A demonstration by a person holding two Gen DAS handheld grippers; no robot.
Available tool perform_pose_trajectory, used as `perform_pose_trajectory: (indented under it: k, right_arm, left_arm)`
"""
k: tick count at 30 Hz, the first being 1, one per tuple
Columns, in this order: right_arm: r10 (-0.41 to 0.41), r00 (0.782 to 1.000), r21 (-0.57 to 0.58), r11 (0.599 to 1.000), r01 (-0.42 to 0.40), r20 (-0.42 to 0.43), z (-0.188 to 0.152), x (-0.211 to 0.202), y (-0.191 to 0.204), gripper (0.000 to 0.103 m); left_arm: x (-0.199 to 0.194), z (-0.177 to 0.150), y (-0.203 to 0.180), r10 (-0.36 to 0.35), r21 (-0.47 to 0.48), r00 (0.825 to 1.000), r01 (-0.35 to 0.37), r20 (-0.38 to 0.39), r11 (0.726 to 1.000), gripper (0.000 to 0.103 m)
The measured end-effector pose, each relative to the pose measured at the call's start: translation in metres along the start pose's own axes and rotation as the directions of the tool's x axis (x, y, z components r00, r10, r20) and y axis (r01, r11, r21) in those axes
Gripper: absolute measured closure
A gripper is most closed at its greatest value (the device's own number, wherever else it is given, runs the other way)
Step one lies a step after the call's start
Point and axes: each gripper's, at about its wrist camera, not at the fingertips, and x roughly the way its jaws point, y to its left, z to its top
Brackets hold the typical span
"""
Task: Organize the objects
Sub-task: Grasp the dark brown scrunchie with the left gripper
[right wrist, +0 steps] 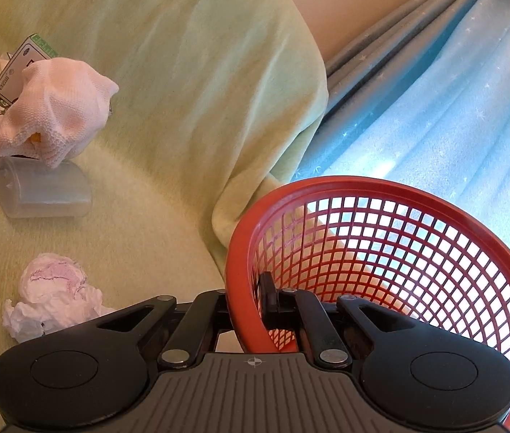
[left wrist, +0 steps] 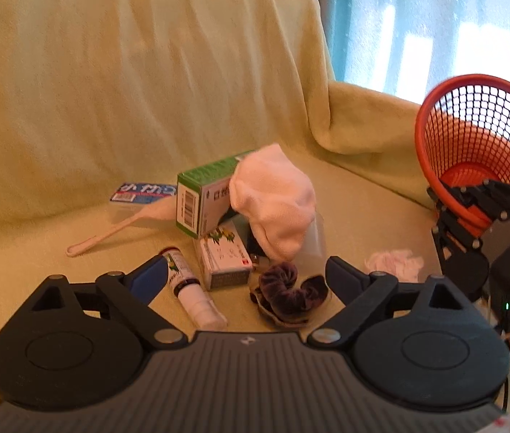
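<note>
A pile of small objects lies on the sofa seat: a white sock (left wrist: 273,198) draped over a green and white box (left wrist: 204,195), a smaller medicine box (left wrist: 224,258), a tube (left wrist: 191,288), a dark purple scrunchie (left wrist: 287,288) and a clear plastic cup (right wrist: 43,187). My left gripper (left wrist: 244,274) is open just above the tube and scrunchie, holding nothing. My right gripper (right wrist: 247,310) is shut on the rim of a red mesh basket (right wrist: 381,252), held tilted at the right; it also shows in the left wrist view (left wrist: 478,144).
A crumpled white tissue (right wrist: 52,292) lies on the seat by the basket. A blue packet (left wrist: 143,193) and a white long-handled tool (left wrist: 110,231) lie behind the pile. The sofa backrest (left wrist: 146,72) and armrest (left wrist: 363,126) enclose the seat. A blue curtain (right wrist: 453,90) hangs behind.
</note>
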Motion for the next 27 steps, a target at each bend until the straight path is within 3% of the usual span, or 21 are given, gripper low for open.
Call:
perform_pose_trajectory:
  k: [6, 8, 10, 15, 17, 21, 23, 27]
  right_arm:
    - [0.002, 1.0, 0.003, 1.0, -0.002, 0.0, -0.001, -0.002, 0.0, 0.102]
    - [0.005, 1.0, 0.004, 1.0, -0.005, -0.001, -0.001, -0.002, -0.001, 0.102]
    - [0.009, 1.0, 0.004, 1.0, -0.009, -0.003, 0.0, 0.0, -0.001, 0.102]
    - [0.013, 1.0, 0.008, 1.0, -0.013, -0.004, -0.001, -0.002, -0.002, 0.101]
    - [0.013, 1.0, 0.01, 1.0, -0.013, -0.003, -0.001, -0.003, -0.002, 0.101]
    - [0.013, 1.0, 0.009, 1.0, -0.013, -0.003, -0.001, -0.003, -0.002, 0.101]
    - [0.013, 1.0, 0.01, 1.0, -0.013, -0.003, -0.001, -0.003, -0.002, 0.101]
    - [0.014, 1.0, 0.012, 1.0, -0.014, -0.002, -0.002, -0.004, -0.002, 0.101]
  left_arm:
    - [0.011, -0.006, -0.011, -0.071, 0.047, 0.996, 0.074, -0.055, 0.996, 0.022]
    - [0.019, -0.006, -0.016, -0.086, 0.073, 0.993, 0.092, -0.078, 0.993, 0.032]
    - [0.026, -0.006, -0.021, -0.093, 0.089, 0.991, 0.101, -0.095, 0.991, 0.034]
    - [0.039, -0.007, -0.031, -0.067, 0.166, 0.991, 0.086, -0.119, 0.982, 0.048]
    - [0.042, -0.008, -0.034, -0.059, 0.198, 0.99, 0.084, -0.129, 0.977, 0.058]
    - [0.046, -0.007, -0.034, -0.038, 0.211, 0.99, 0.067, -0.138, 0.975, 0.065]
    - [0.046, -0.005, -0.033, -0.027, 0.21, 0.99, 0.056, -0.14, 0.976, 0.075]
    - [0.045, -0.005, -0.036, -0.016, 0.261, 0.991, 0.05, -0.131, 0.964, 0.082]
